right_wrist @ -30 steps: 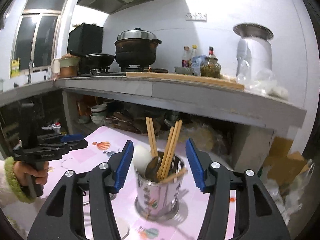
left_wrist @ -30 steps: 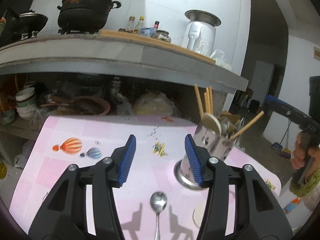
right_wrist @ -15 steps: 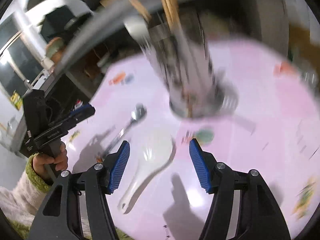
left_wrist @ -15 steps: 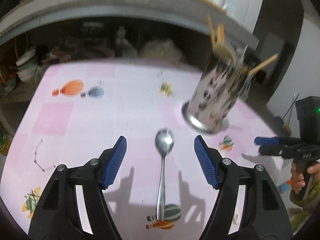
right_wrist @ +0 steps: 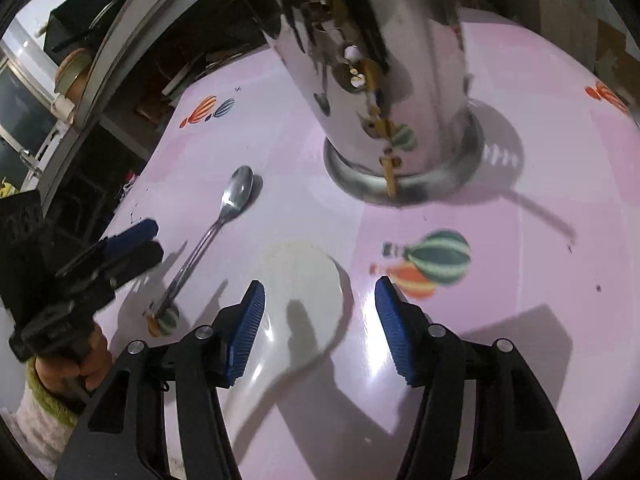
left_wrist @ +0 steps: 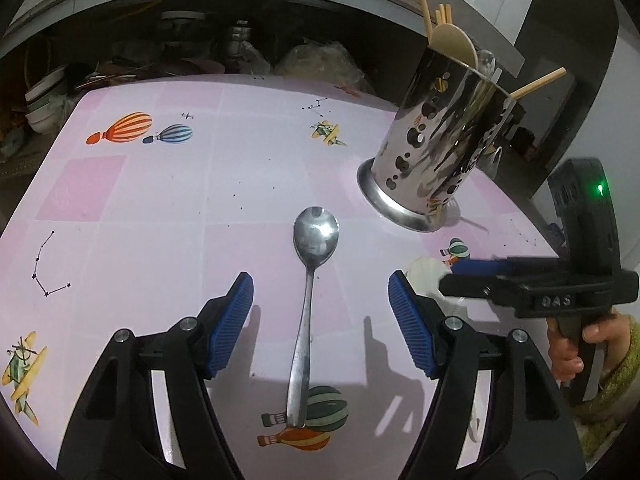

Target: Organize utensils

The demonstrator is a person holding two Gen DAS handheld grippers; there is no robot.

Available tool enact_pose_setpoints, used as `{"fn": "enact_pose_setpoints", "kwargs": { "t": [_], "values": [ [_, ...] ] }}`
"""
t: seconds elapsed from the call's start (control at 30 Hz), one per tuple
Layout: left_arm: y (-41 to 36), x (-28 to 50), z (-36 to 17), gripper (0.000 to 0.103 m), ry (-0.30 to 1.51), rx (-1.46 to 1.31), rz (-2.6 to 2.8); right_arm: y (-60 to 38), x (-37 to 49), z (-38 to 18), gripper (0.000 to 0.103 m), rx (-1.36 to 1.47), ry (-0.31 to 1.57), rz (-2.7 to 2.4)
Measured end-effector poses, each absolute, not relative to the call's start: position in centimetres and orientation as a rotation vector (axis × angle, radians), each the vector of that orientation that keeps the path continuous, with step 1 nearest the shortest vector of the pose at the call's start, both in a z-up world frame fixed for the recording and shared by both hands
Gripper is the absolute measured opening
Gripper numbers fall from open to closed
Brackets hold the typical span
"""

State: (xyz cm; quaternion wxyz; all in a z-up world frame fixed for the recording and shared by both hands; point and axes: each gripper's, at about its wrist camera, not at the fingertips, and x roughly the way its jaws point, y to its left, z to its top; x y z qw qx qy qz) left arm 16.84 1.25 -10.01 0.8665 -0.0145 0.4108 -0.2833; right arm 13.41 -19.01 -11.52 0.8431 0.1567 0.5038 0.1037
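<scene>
A kitchen corner: a grey stone counter runs across the top of both views with cluttered shelves in shadow below it, and in front stands a table (left_wrist: 168,208) under a pink checked cloth printed with hot-air balloons and small planes.

In the upper right of the left wrist view stands a shiny perforated steel utensil holder (left_wrist: 444,136), upright on its flared base, already carrying wooden chopsticks and a pale flat spoon. That looks like the place the loose pieces are meant to go.

Two pieces lie loose on the cloth. A long-handled stainless steel spoon (left_wrist: 310,292) lies at centre frame, bowl toward the holder, handle end resting on a printed balloon at the bottom. A white ceramic soup spoon (right_wrist: 304,284) lies just beside it, at lower centre of the right wrist view, bowl toward the holder; its handle runs down behind the blue pad at lower left.

The left tool (left_wrist: 320,320) hangs over the steel spoon with its jaws well apart, one blue pad either side of the handle and neither touching it; it holds nothing. The straddle suits a pinch across the thin handle once the tool comes lower.

The right tool (right_wrist: 320,324) sits above the white spoon, jaws partly open and closing at this moment, with the spoon's bowl between the pads in the picture but no contact visible; it too grips nothing. Each hand seems lined up on its own spoon, so both could be lifted together.
</scene>
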Motion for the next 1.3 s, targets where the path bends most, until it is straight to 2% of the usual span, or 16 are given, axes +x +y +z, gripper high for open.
{"fn": "enact_pose_setpoints", "kwargs": {
  "t": [0.2, 0.33, 0.47, 0.67, 0.73, 0.8, 1.3],
  "values": [
    [1.8, 17.0, -10.0, 0.066, 0.857, -0.047, -0.583, -16.9, 14.5, -11.3, 0.057, 0.262, 1.091, 0.209],
    [2.3, 17.0, -9.8, 0.066, 0.851, -0.055, -0.576, -15.9, 14.9, -11.3, 0.068, 0.276, 1.110, 0.195],
    [2.8, 17.0, -9.5, 0.066, 0.838, -0.066, -0.571, -14.5, 14.8, -11.3, 0.072, 0.215, 1.112, 0.155],
    [3.6, 17.2, -9.1, 0.066, 0.828, -0.090, -0.556, -11.3, 14.0, -11.9, 0.072, 0.002, 1.111, 0.043],
    [3.8, 17.2, -9.0, 0.066, 0.824, -0.097, -0.552, -11.2, 13.9, -11.9, 0.072, 0.006, 1.106, 0.038],
    [4.0, 17.2, -8.8, 0.066, 0.821, -0.103, -0.550, -11.6, 14.0, -11.7, 0.066, 0.011, 1.110, 0.037],
    [3.3, 18.0, -8.6, 0.066, 0.829, -0.065, -0.566, -15.4, 12.6, -10.3, 0.066, 0.014, 1.081, 0.199]
  ]
}}
